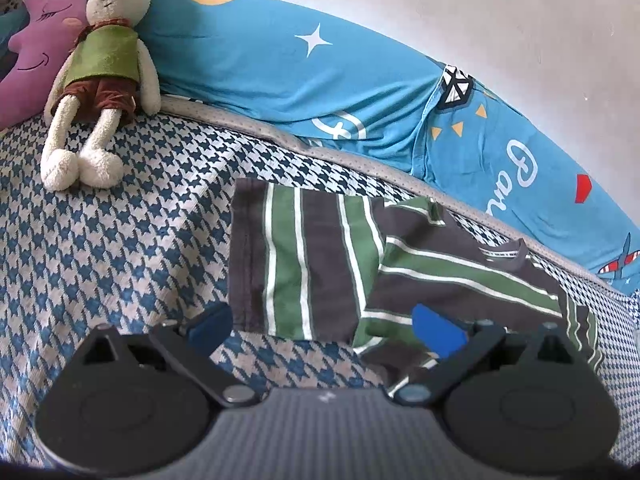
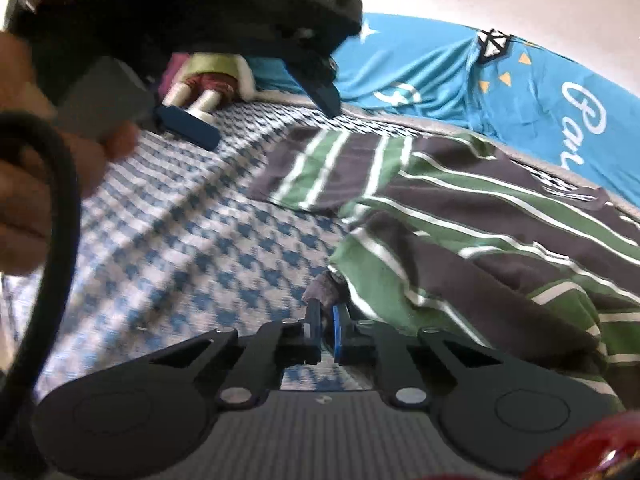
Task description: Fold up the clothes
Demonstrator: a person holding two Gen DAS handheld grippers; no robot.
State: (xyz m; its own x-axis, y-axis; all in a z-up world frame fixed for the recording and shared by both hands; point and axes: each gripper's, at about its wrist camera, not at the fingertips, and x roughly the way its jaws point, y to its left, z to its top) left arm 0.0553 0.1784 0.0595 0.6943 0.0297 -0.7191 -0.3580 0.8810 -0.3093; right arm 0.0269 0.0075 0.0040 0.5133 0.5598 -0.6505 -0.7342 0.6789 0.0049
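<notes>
My left wrist camera sits low over the bed cover (image 1: 120, 248), facing the wall and blue pillow (image 1: 280, 60), close to the striped shirt (image 1: 320, 264). My right wrist camera looks from nearer the cover, angled leftward. Both share the shirt, pillow, and stuffed rabbit (image 1: 108, 68).

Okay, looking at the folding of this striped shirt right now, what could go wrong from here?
1. The right gripper pinches only a small tip of the green, dark-grey and white striped shirt; a pull may slip it free.
2. The left gripper hangs open, holding nothing, so the shirt may drag across the blue-and-white houndstooth cover rather than fold.
3. The shirt already lies bunched on the right, so creases may get folded in.
</notes>
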